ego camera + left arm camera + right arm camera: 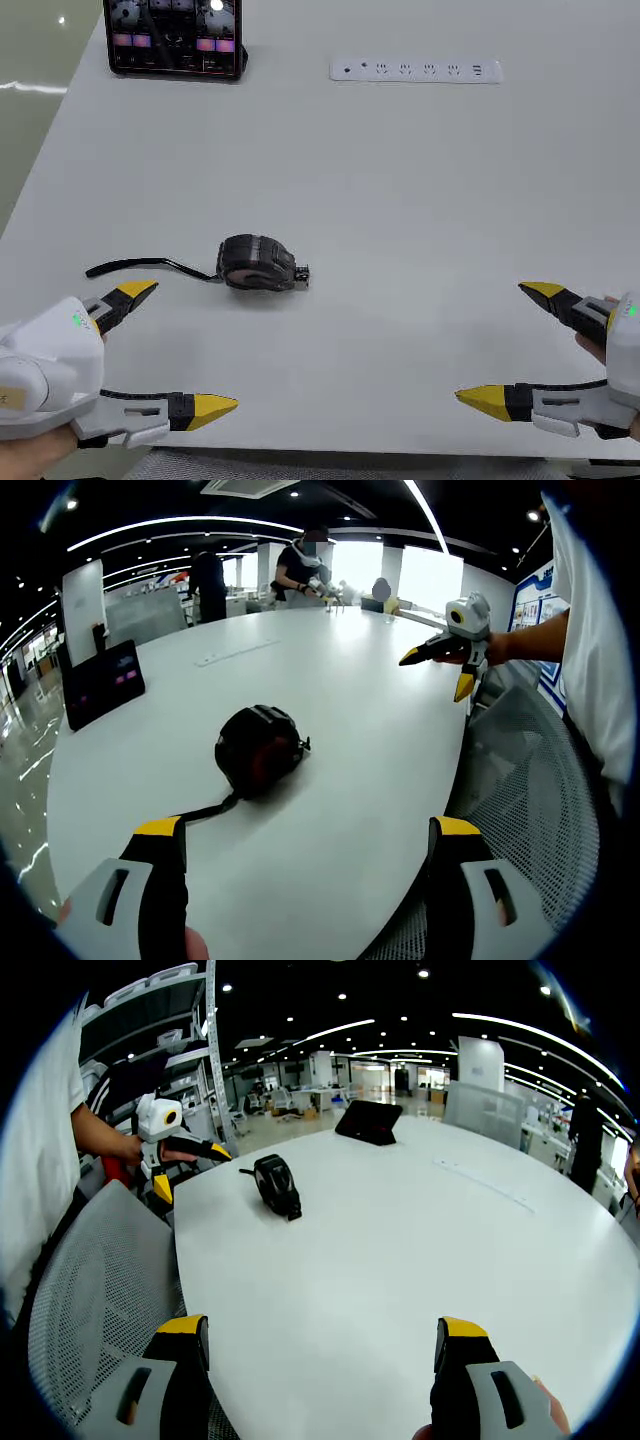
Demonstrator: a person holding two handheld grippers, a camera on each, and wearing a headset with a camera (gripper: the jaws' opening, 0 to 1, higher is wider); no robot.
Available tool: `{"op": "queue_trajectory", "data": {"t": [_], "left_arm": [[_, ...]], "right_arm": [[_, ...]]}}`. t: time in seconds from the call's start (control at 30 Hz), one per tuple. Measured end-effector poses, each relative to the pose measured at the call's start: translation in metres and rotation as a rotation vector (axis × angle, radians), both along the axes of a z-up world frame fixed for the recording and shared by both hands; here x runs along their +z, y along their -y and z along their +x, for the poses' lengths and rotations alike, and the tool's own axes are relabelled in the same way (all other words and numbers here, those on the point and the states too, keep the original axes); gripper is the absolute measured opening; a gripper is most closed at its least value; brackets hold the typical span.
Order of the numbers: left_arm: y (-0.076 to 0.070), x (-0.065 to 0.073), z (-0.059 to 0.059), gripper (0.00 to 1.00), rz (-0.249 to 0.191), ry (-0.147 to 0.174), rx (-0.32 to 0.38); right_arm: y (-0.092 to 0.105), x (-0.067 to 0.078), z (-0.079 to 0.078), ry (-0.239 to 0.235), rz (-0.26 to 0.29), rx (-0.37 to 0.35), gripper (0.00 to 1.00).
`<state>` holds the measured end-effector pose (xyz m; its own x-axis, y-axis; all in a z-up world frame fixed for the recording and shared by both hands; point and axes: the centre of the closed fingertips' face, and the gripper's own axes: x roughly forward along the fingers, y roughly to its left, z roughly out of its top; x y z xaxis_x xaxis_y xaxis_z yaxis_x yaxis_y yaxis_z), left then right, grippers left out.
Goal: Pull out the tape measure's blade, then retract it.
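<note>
now the left gripper (175,345) hovers at the near left, jaws wide apart and holding nothing. just right of it, the tape measure (257,264) lies on the table (420,200). at the near right, the right gripper (500,342) gapes empty too.

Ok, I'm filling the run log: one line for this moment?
tape measure: on table, blade retracted | left claw: open, empty | right claw: open, empty | stage: untouched
</note>
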<state>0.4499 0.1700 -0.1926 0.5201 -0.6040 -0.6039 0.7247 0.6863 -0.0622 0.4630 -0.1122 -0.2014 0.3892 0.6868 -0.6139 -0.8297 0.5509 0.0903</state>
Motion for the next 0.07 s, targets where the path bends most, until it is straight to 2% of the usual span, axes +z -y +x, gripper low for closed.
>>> {"op": "queue_trajectory", "data": {"t": [0.07], "left_arm": [[-0.0002, -0.0003, 0.0002, 0.98, 0.005, 0.004, -0.003]], "right_arm": [[0.0006, -0.0002, -0.0004, -0.001, -0.001, 0.000, 0.93]]}}
